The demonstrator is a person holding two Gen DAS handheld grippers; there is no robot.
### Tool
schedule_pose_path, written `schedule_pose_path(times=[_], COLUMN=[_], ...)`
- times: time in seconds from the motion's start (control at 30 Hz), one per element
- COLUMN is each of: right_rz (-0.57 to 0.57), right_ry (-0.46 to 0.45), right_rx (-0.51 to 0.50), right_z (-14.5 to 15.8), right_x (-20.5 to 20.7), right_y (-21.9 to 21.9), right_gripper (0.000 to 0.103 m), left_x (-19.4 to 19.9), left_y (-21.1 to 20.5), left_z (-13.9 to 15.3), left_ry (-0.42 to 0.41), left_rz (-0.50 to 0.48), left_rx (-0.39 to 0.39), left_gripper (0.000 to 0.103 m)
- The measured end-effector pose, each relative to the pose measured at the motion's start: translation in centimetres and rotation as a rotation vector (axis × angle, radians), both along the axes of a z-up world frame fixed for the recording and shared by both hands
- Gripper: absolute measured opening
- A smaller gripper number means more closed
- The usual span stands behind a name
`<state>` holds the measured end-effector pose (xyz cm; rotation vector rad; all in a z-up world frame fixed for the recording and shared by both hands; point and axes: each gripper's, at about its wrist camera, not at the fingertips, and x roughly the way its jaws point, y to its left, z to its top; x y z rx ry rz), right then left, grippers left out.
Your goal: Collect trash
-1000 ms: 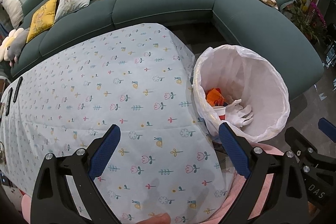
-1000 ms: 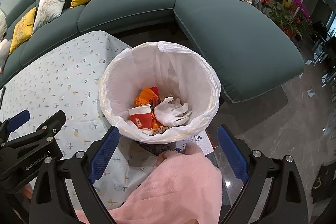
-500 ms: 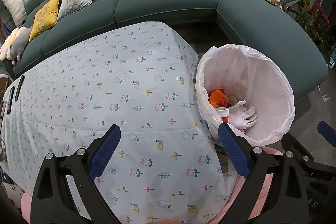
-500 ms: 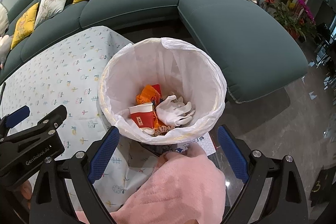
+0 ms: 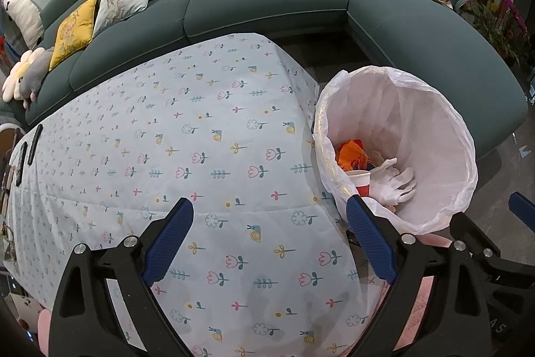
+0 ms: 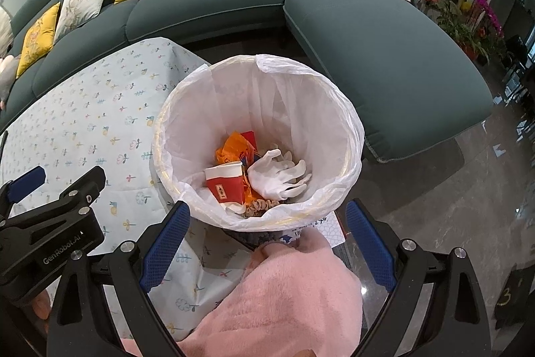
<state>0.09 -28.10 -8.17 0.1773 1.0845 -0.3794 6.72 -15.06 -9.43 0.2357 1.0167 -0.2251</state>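
Left view: left tool (image 5: pixel 269 238) is held wide open, empty, over the floral-clothed bench (image 5: pixel 187 136) at lower centre. Bin (image 5: pixel 431 129) is seen at right, just beside the bench edge.

Right view: right tool (image 6: pixel 267 243) is also spread wide, nothing gripped, above a pink sleeve (image 6: pixel 287 296). Bin is centred in the frame; red cup (image 6: pixel 225 184), orange wrapper (image 6: pixel 234 148) and white glove (image 6: pixel 277 176) are lying inside. Sofa (image 6: pixel 367 39) is seen across the top.

"GenRobot.AI" stands in white letters on the black plastic body of the left gripper (image 6: pixel 25 181); a yellow "3" marks the dark floor tile (image 6: pixel 506 298).
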Motion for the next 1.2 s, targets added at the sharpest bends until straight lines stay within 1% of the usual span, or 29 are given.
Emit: schedule_pose_path(times=[1.0, 1.13, 1.2], right_rz=[-0.004, -0.008, -0.01], right_ry=[0.013, 0.013, 0.012], right_rx=[0.001, 0.001, 0.001], right_z=[-0.71, -0.79, -0.74], right_x=[0.15, 0.04, -0.08], right_y=[-0.07, -0.38, -0.45], right_gripper=[0.09, 0.09, 0.09], left_x=[0.11, 0.2, 0.17], left_y=[-0.27, -0.3, -0.38], left_z=[-0.4, -0.54, -0.63], left_ry=[0.012, 0.021, 0.029], left_rz=[-0.011, -0.01, -0.025], left_rx=[0.01, 0.002, -0.007], left_gripper=[0.088, 0.088, 0.088])
